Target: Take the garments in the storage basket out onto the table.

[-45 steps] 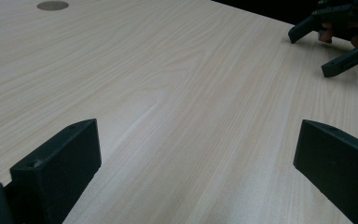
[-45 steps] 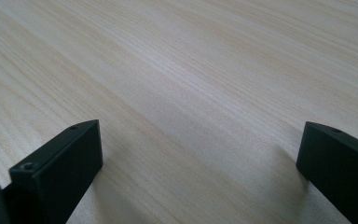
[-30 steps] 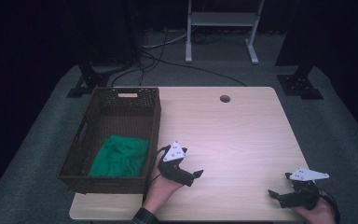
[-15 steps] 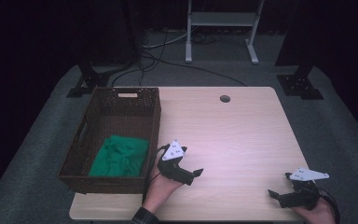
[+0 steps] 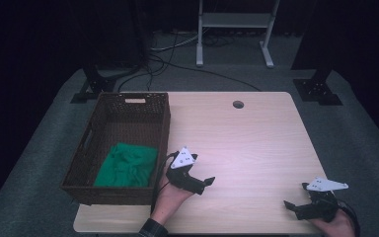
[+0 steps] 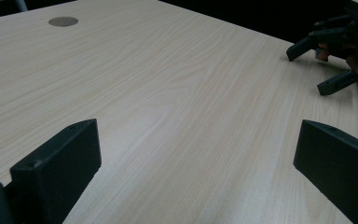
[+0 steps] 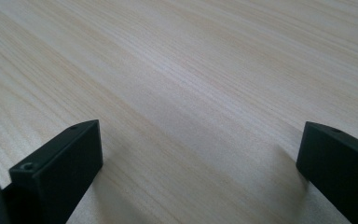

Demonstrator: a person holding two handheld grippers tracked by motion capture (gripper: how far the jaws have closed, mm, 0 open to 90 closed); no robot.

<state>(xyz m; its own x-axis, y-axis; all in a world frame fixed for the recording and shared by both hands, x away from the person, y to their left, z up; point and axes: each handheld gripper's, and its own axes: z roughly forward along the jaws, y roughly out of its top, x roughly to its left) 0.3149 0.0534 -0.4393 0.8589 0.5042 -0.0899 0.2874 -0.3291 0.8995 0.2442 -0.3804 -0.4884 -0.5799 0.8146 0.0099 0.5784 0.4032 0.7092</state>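
In the high view, the left tongs lay low over the tabletop near its front edge, just right of the brown wicker basket, with the person's left hand behind them and the grey 3-cornered plate on top. Their jaws stood apart with nothing between them, pointing toward the right. The basket sat along the left edge of the tabletop, and a crumpled green cloth lay inside it at the near end, well apart from both tongs. The right tongs rested at the front right corner of the tabletop, jaws pointing left and holding nothing. A round grommet hole sat near the far edge of the tabletop. In the left gripper view, the left tongs showed 2 black jaws spread wide, 1 at each lower corner, with bare pale wood between them; the right tongs appeared farther off at the upper right, their jaws also parted, and the grommet hole showed at the upper left. In the right gripper view, the right tongs likewise stood wide open just above the wood grain of the tabletop, gripping nothing.
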